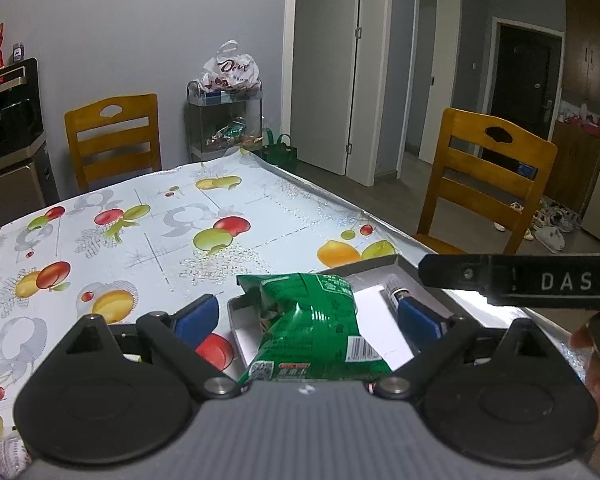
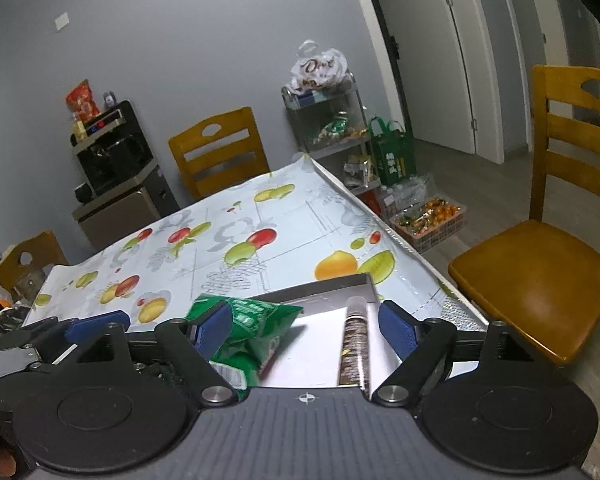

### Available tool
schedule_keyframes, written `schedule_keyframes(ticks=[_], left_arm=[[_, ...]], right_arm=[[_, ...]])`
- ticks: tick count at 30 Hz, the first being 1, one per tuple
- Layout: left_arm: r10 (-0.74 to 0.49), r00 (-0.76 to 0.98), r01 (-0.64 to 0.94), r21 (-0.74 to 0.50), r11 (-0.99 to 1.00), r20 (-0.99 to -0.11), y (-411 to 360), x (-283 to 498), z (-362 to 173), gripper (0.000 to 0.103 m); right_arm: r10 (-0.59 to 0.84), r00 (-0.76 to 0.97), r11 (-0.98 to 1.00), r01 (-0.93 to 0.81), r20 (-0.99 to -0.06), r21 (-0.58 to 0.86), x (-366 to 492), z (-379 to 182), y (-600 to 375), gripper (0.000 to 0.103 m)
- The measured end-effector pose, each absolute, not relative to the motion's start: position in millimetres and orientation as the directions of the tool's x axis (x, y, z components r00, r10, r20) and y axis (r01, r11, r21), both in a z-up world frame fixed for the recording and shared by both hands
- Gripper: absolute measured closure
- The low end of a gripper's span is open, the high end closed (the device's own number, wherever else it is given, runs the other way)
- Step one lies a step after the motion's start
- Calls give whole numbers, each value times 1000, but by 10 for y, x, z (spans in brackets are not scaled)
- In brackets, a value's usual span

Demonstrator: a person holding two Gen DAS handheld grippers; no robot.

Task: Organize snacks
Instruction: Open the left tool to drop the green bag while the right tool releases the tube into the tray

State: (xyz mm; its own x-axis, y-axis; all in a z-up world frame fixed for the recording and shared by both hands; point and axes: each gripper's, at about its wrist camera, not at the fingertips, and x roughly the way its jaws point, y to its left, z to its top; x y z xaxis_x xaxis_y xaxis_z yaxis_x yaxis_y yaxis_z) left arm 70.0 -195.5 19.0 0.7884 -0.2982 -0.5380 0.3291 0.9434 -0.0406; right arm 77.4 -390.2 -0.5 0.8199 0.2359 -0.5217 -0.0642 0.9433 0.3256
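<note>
A green snack bag point(image 1: 312, 328) lies crumpled in a shallow grey box point(image 1: 380, 266) at the near right edge of the table. A clear tube of dark biscuits point(image 2: 354, 348) lies along the box's right side. My left gripper point(image 1: 308, 316) is open wide, its blue pads point(image 1: 196, 314) standing clear on either side of the bag. My right gripper point(image 2: 306, 328) is open too, above the same box point(image 2: 324, 286); the bag point(image 2: 252, 328) sits by its left pad and the tube near its right one. A black finger point(image 1: 520, 280) of the right gripper crosses the left wrist view.
The fruit-print tablecloth point(image 1: 160, 232) covers the table. Wooden chairs stand at the far side point(image 1: 112, 140) and to the right point(image 2: 540, 272). A metal rack point(image 2: 332, 120) of snacks, a green tote point(image 2: 392, 156) and a crate of oranges point(image 2: 432, 216) sit beyond the far corner.
</note>
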Motion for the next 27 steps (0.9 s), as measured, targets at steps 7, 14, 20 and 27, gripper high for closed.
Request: schedule_keyframes(ticks=[7,14,20,27], left_arm=[[-304,789,328,-53,943,-534,-1684,536,261,6],[-255,798,257,-76,964,-546,-1172,313,257,6],[-166,811,162,-58,985,-561,-675,92,179,6],[-91,817,94,-25,995,-570,-229,-158,62,5]], right_arm=[[258,822,941,-94,-507,326,622,72,-3705,19],[306,816,933,-155,-490,324,434,147,-3420,15],[352,804,928,-232,-479,292,281,179,-3060,10],[434,760,898,-321,-484,302,172,93,-2642,10]])
